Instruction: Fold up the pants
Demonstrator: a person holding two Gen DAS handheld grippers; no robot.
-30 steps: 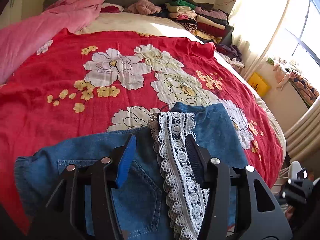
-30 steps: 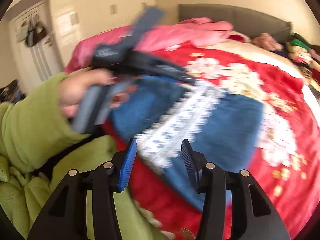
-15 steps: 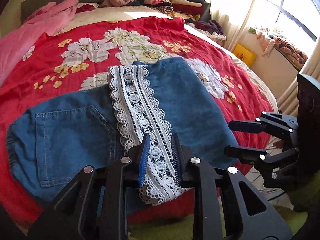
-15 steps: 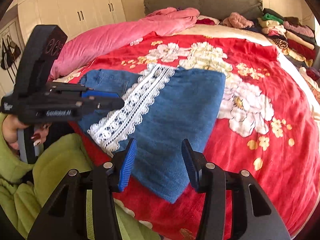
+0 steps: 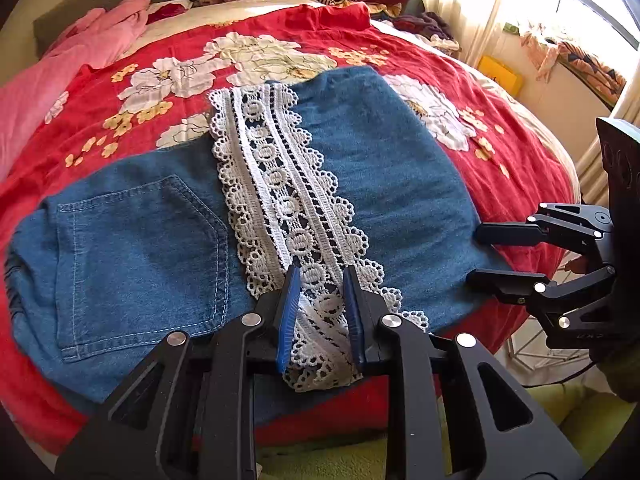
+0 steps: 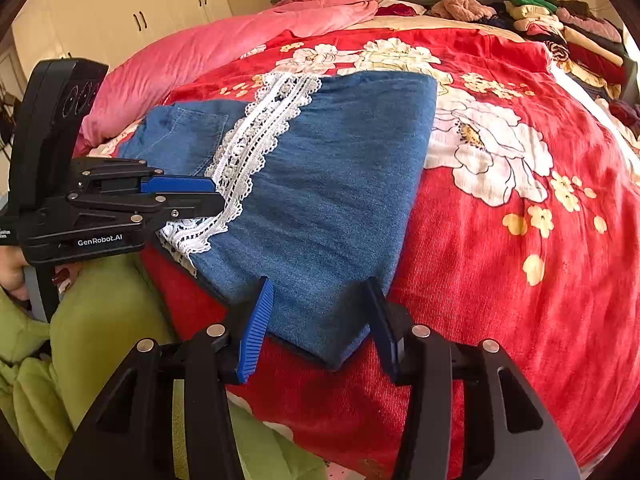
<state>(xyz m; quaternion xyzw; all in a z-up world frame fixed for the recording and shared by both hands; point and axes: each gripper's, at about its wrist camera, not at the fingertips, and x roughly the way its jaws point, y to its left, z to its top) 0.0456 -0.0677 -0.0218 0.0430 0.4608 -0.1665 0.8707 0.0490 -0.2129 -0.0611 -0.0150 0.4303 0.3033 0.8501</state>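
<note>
Blue denim pants (image 5: 132,240) lie folded over on the red flowered bedspread (image 5: 100,100), with a white lace trim (image 5: 280,184) running down the middle. My left gripper (image 5: 320,276) hovers over the near end of the lace, jaws partly open with lace between them, not clamped. In the right wrist view the pants (image 6: 320,184) and lace (image 6: 248,148) show, with the left gripper (image 6: 214,194) at the lace's near end. My right gripper (image 6: 318,292) is open, its fingers either side of the near denim corner. It also shows in the left wrist view (image 5: 476,254).
A pink quilt (image 6: 224,48) lies along the bed's left side. Stacks of folded clothes (image 6: 568,28) sit at the headboard on the right. Wardrobe doors (image 6: 140,8) stand at the left. The person's green sleeves (image 6: 100,320) are at the near bed edge.
My left gripper opened a little and edged forward over the lace end. My right gripper moved down and closer to the near denim corner.
</note>
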